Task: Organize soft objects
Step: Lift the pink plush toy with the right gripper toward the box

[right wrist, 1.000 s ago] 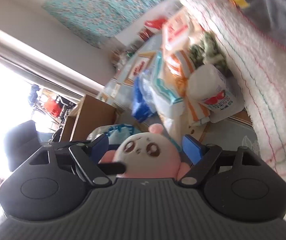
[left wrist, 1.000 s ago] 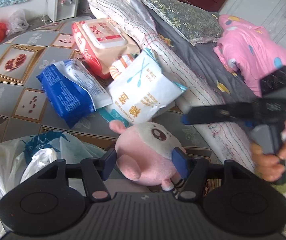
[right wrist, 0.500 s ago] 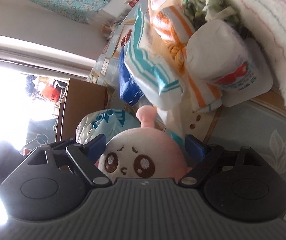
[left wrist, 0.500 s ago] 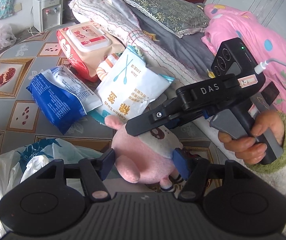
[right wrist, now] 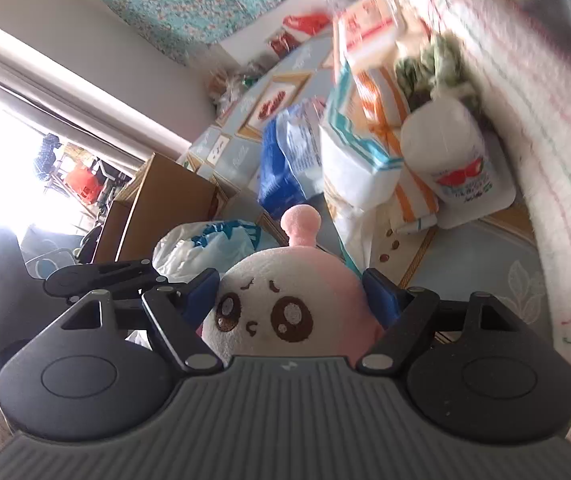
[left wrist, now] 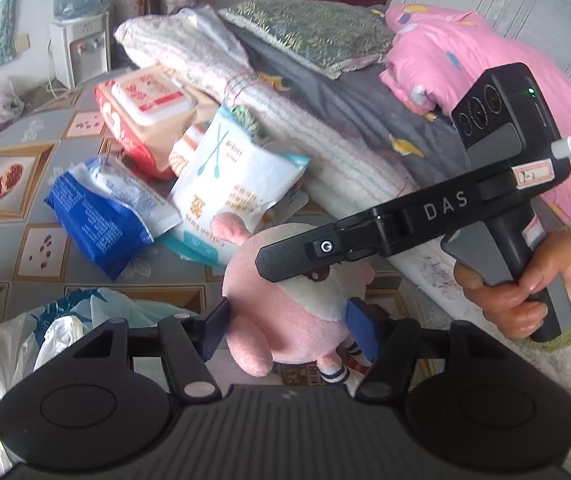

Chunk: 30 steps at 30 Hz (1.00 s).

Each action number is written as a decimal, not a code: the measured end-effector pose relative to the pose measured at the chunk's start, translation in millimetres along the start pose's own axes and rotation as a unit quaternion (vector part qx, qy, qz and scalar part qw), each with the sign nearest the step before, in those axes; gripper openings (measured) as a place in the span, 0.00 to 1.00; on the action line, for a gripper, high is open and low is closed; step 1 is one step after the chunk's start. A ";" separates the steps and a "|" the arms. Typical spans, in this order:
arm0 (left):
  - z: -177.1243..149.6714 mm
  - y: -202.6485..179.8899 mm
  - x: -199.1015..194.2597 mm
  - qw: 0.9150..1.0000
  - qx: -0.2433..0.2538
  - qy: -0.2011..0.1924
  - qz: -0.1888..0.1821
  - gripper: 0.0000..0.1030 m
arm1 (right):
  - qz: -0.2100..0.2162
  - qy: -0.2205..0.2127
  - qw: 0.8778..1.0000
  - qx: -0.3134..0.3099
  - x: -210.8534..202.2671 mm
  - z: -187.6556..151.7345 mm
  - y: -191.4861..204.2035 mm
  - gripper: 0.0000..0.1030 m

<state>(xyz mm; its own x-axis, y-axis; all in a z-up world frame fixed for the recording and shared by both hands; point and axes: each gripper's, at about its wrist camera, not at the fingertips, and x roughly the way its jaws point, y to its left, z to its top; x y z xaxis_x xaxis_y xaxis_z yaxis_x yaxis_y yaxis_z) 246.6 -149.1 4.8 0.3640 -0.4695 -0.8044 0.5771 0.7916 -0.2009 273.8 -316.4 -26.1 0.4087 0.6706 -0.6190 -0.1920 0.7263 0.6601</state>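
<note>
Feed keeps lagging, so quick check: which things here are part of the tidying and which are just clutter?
In play:
pink plush toy
left gripper
right gripper

Lying about:
blue packet
cotton swab bag
wet wipes pack
plastic bag
water dispenser

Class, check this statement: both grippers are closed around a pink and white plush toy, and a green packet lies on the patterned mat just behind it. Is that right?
Not quite: the packet is blue, not green, as the left wrist view shows. The rest stands: the left gripper and right gripper both bracket the pink and white plush toy above the patterned mat.
</note>
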 end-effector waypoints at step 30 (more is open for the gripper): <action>-105.9 58.8 -237.0 0.950 -0.135 -0.189 0.209 0.63 | 0.135 0.031 0.959 -0.247 66.3 25.7 296.9 0.75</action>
<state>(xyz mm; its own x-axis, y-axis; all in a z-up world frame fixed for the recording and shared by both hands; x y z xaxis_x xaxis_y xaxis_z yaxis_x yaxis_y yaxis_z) 116.8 50.1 124.4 0.7854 -0.1584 -0.5983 0.1339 0.9873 -0.0856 266.7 -60.3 139.7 0.2335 0.8409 -0.4882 -0.6895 0.4972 0.5266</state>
